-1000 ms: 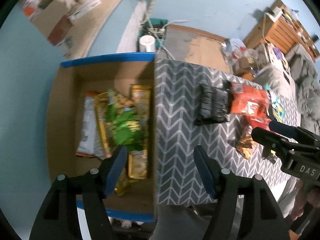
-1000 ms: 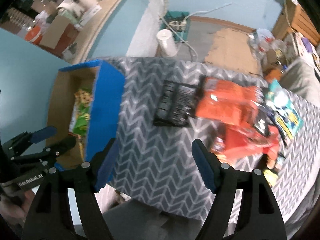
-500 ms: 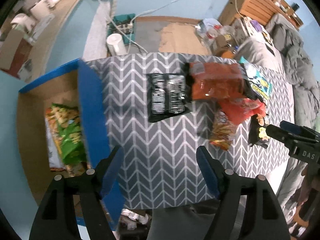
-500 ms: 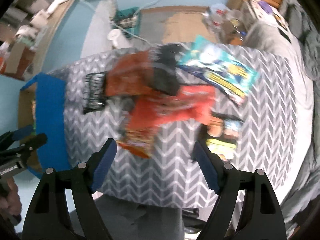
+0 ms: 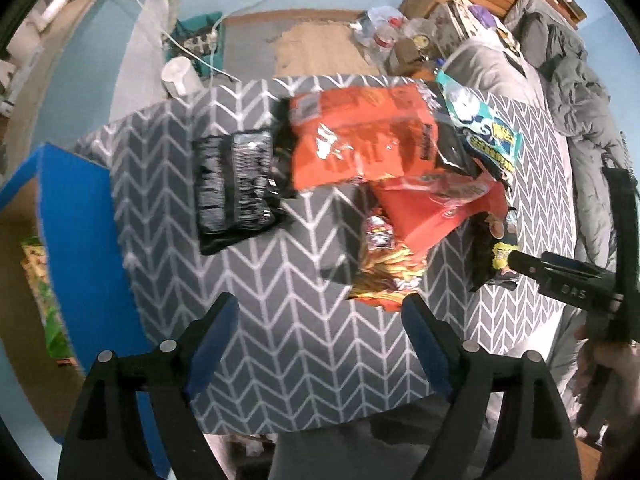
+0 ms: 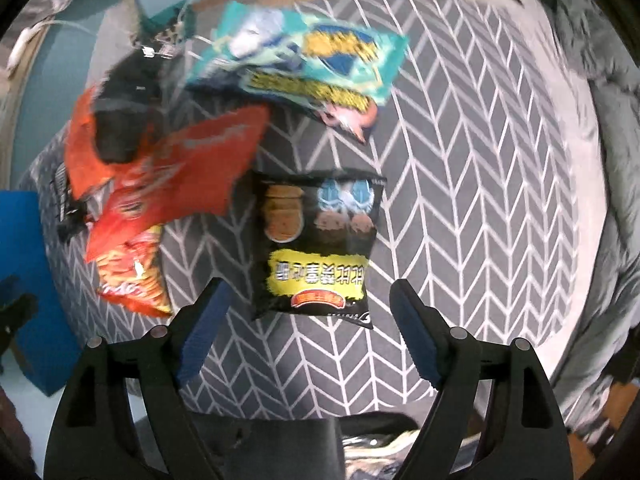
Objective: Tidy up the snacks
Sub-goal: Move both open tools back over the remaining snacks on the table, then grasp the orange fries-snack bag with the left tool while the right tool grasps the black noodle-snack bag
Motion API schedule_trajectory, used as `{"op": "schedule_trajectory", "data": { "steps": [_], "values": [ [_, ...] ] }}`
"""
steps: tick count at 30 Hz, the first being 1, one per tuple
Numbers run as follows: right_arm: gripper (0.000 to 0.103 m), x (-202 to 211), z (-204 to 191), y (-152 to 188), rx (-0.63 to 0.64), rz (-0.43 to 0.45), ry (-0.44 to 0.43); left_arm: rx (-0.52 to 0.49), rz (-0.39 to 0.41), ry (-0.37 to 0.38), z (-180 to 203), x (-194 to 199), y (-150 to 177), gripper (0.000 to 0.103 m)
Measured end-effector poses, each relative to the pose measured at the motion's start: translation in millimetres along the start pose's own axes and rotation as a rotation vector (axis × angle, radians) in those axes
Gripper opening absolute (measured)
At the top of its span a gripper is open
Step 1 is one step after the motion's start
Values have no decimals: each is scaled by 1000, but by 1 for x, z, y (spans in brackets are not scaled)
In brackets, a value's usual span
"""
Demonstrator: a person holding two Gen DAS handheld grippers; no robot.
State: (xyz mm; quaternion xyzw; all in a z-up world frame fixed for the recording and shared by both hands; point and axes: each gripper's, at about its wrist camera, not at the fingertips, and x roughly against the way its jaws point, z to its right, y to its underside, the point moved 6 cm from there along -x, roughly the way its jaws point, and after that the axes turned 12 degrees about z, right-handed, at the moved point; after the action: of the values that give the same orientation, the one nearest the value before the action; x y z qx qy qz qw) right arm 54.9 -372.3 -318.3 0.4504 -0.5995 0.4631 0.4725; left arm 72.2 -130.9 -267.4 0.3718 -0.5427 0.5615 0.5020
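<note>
Black plastic tongs [image 5: 320, 336] with blue pads [image 5: 214, 340] and silver screws [image 5: 168, 346].

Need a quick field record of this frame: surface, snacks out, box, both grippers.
surface: grey chevron-pattern cloth
snacks on cloth: black packet, large orange bag, red bag, teal-and-yellow bag, black biscuit packet with yellow label, orange chip bag
box: blue-edged cardboard box at the cloth's left edge, green snack bag inside
left gripper: jaws opening, nothing between them
right gripper: open, empty, above the black biscuit packet
</note>
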Motion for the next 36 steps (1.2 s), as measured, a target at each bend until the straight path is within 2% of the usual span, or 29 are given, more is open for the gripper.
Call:
{"op": "schedule_trajectory", "data": {
  "steps": [5,14,20,24,26,28,33,36],
  "values": [
    [81,-17,6,-2,-31,-17,-1,18,-23,4,10,-20,2,87],
    [81,-42,-1,-8,-52,-23,52,28,-58,13,29,-47,6,87],
    [81,-70,-11,-4,-83,-30,73,29,-87,-17,38,-69,6,87],
    [78,-84,-15,-1,-46,-17,93,60,-92,-31,44,-81,7,87],
    [72,-85,-19,1,-16,-4,90,75,-102,-31,48,-88,11,87],
    [70,-83,-21,3,7,3,78,83,-108,-29,52,-92,12,87],
    [69,-82,-17,13,29,7,41,50,-137,-51,64,-110,19,88],
    [69,-79,-2,18,14,1,11,56,-134,-55,67,-120,19,88]
  ]
}}
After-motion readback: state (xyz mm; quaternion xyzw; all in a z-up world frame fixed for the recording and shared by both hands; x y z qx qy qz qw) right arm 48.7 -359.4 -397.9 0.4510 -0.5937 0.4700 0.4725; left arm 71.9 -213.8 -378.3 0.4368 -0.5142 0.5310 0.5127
